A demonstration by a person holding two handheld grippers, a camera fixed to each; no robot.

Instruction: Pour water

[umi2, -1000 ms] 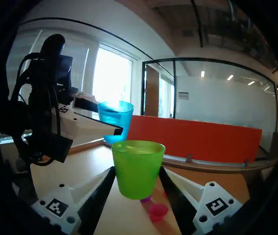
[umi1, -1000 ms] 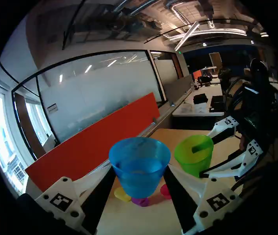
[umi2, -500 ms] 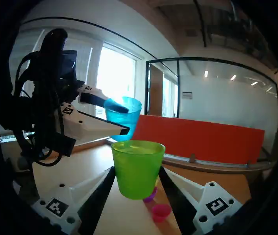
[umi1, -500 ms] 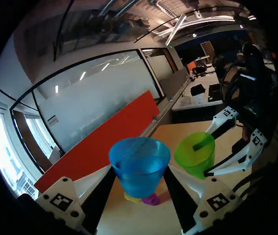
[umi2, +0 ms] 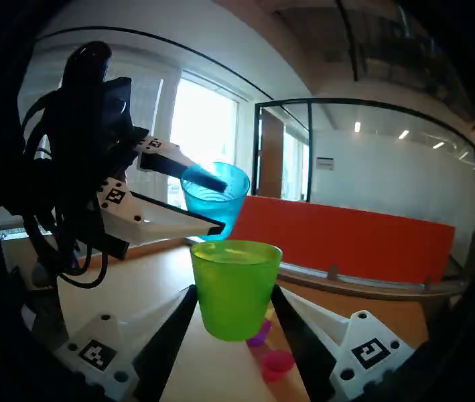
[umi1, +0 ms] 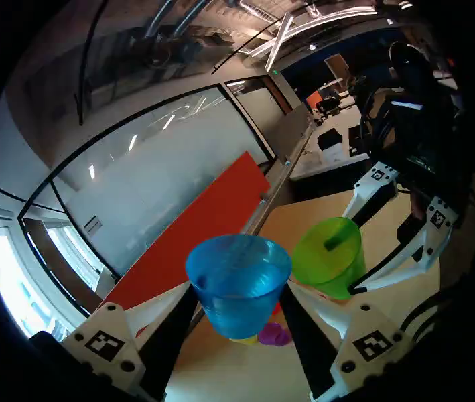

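My left gripper (umi1: 238, 305) is shut on a translucent blue cup (umi1: 238, 281) with water in it, held above the wooden table (umi1: 237, 372). To its right sits a green cup (umi1: 327, 258), gripped by the other gripper's white fingers (umi1: 398, 258). In the right gripper view my right gripper (umi2: 236, 315) is shut on that green cup (umi2: 236, 288), which stands upright. The blue cup (umi2: 216, 199) hangs higher and to the left there, tilted toward the green cup, clamped by the left gripper's fingers (umi2: 170, 224).
Small pink (umi2: 277, 363), purple (umi1: 273, 333) and yellow caps lie on the table beneath the cups. An orange partition (umi2: 351, 241) lines the table's far edge, glass walls behind it. Desks with equipment (umi1: 334, 144) stand farther off.
The left gripper has rolled, tilting the blue cup toward the green cup and bringing it closer above it. The green cup has stayed put.
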